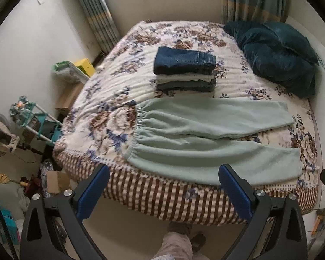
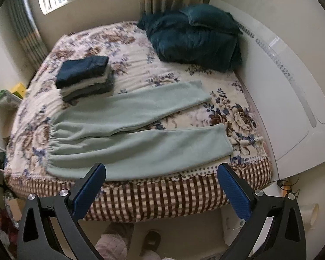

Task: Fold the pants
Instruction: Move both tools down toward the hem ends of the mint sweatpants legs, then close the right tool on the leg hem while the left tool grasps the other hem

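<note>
The green pants (image 1: 208,138) are lying flat and unfolded near the front edge of the bed (image 1: 162,195), at 12 o'clock from both the left gripper (image 1: 163,186) and right gripper (image 2: 161,184), whose jaws are spreading wide and holding nothing, so folding is only starting and the next move is probably grabbing a leg.

Bed (image 1: 123,117), floral cover: green pants (image 1: 205,138) spread flat just beyond left claw (image 1: 164,174); folded stack (image 1: 185,70) further ahead; dark pillow (image 1: 275,54) far right.

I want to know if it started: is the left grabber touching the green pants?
Apart. In the left wrist view the left gripper hangs open before the bed edge, short of the green pants.
</note>
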